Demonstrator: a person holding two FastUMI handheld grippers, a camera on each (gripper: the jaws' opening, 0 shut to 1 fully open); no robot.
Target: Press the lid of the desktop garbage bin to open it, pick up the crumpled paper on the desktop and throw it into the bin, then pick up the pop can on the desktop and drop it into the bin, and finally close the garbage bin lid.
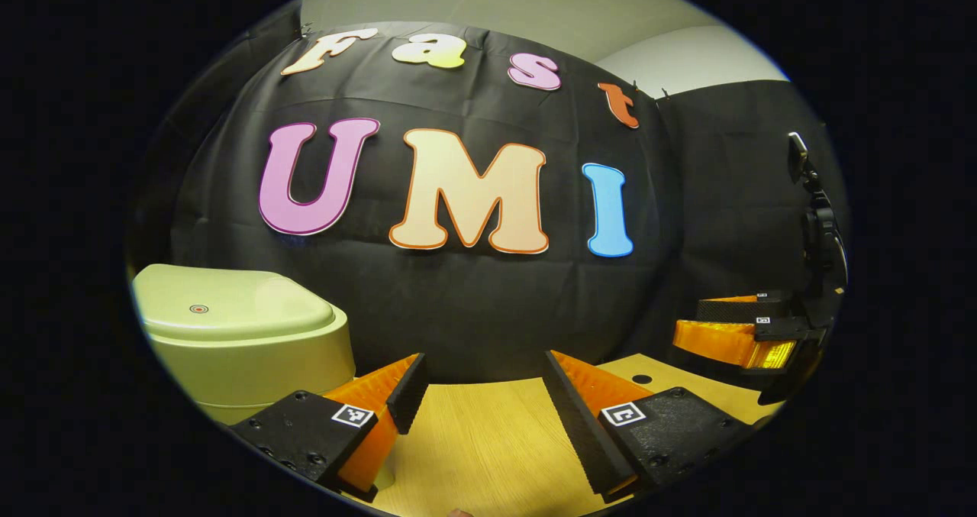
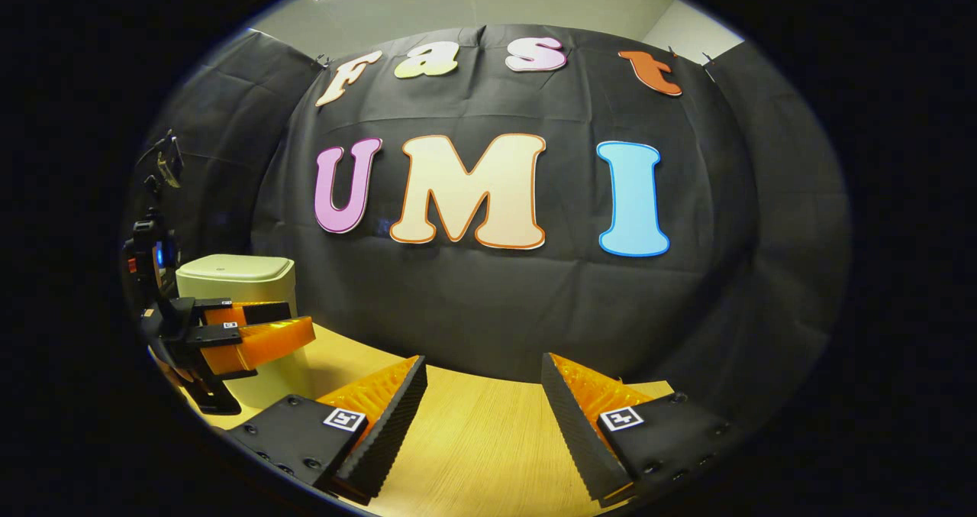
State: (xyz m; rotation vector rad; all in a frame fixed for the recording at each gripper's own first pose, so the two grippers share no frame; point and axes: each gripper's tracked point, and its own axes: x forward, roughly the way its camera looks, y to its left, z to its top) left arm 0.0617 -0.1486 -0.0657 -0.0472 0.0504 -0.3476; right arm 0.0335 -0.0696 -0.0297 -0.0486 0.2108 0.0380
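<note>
Pale green garbage bin [image 1: 244, 334], lid [image 1: 229, 303] closed, on wooden desktop [image 1: 481, 441]

Your left hand-held gripper [image 2: 252, 337] hides the bin [image 2: 236, 276] front in the right gripper view, and the bin's [image 1: 244, 334] base is cut off in the left gripper view.

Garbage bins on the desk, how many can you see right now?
1. The garbage bin stands lid down at the left of the left gripper view, and behind the left gripper in the right gripper view. Others may be out of view.
</note>
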